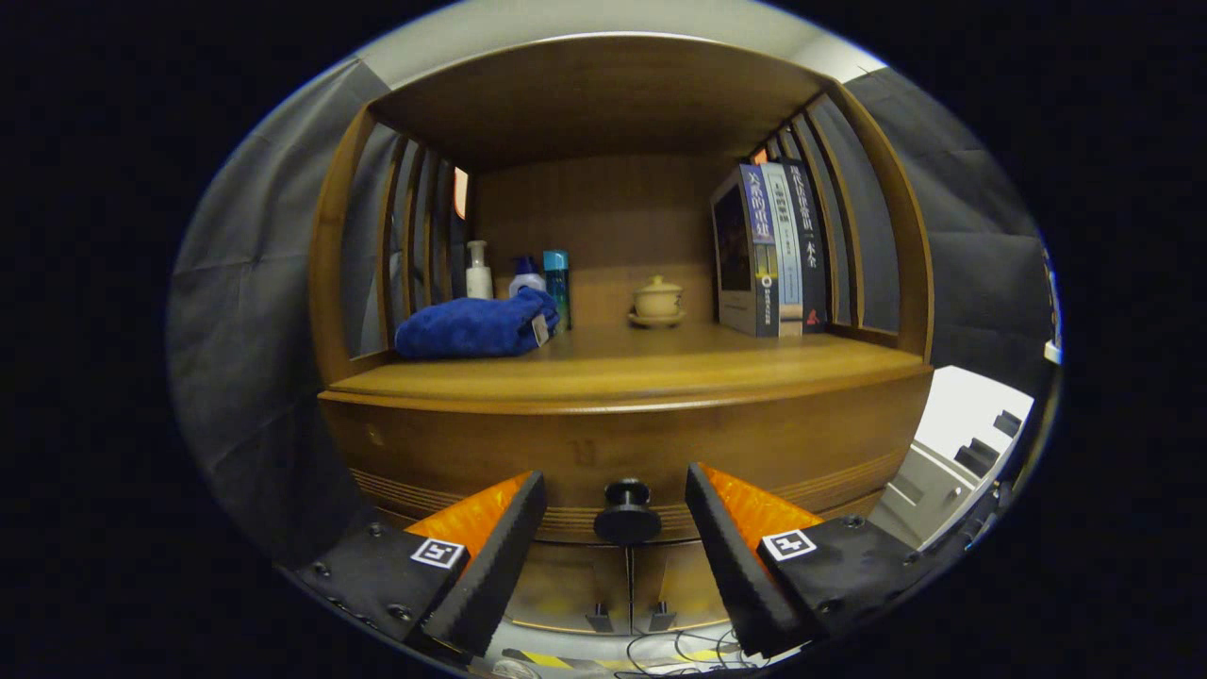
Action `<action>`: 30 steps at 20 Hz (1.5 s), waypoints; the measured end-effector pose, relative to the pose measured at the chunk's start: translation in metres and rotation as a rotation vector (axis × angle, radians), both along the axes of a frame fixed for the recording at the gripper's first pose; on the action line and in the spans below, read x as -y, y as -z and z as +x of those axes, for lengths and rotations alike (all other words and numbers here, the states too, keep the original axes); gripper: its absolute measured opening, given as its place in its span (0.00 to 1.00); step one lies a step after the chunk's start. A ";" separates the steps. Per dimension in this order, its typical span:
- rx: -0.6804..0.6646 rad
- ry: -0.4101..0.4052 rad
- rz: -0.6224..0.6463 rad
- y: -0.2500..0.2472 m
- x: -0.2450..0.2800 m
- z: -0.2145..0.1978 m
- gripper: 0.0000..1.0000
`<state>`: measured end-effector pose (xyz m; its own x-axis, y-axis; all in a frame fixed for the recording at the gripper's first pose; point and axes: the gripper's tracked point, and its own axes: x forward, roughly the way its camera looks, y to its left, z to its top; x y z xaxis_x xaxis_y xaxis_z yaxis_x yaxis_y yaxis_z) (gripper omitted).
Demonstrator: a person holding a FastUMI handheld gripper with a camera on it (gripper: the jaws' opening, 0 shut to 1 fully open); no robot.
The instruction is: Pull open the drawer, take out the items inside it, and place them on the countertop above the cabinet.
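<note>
Drawer [622, 453] closed, its front flush under the edge of the cabinet's surface [622, 372]. Drawer knob [627, 514] dark and round, centred low on the front. Gripper [618, 509] jaws spread wide, one to each side of the knob, level with it; neither touches it, clear gaps on both sides. Nothing held.

On the surface, inside the wooden alcove: folded blue towel [476, 327] at left front. Behind it, a white bottle [479, 273], a spray bottle [526, 278] with blue top and a teal bottle [557, 283], standing close together. Small lidded cup on a saucer [657, 302] near the back centre. Three books [768, 250] upright at right against the slatted side. Cables [679, 651] lie on the floor below the cabinet.
</note>
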<state>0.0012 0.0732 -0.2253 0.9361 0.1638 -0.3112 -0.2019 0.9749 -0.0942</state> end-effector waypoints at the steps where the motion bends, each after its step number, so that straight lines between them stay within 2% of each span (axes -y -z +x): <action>1: -0.013 0.007 0.007 0.006 0.002 0.001 0.99; 2: -0.022 0.007 0.013 0.011 0.004 0.004 0.99; 5: -0.037 -0.001 0.010 0.019 0.004 0.006 0.90; 7: -0.040 -0.006 -0.004 0.026 0.003 0.009 0.81; 12: -0.036 0.011 -0.002 0.030 0.009 0.012 0.67; 13: -0.044 0.008 0.005 0.032 0.008 0.011 0.59; 15: -0.040 0.002 0.003 0.032 0.008 0.011 0.55; 18: -0.031 -0.005 -0.013 0.032 0.008 0.013 0.53; 22: -0.046 0.012 0.024 0.032 0.009 0.011 0.52; 25: -0.041 0.031 0.018 0.030 0.009 0.012 0.45; 28: -0.040 0.044 0.016 0.030 0.010 0.013 0.45; 29: -0.041 0.046 0.017 0.031 0.010 0.012 0.40; 30: -0.042 0.046 0.017 0.031 0.010 0.010 0.40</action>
<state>0.0107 0.0632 -0.2566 0.9289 0.1264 -0.3481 -0.1601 0.9846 -0.0696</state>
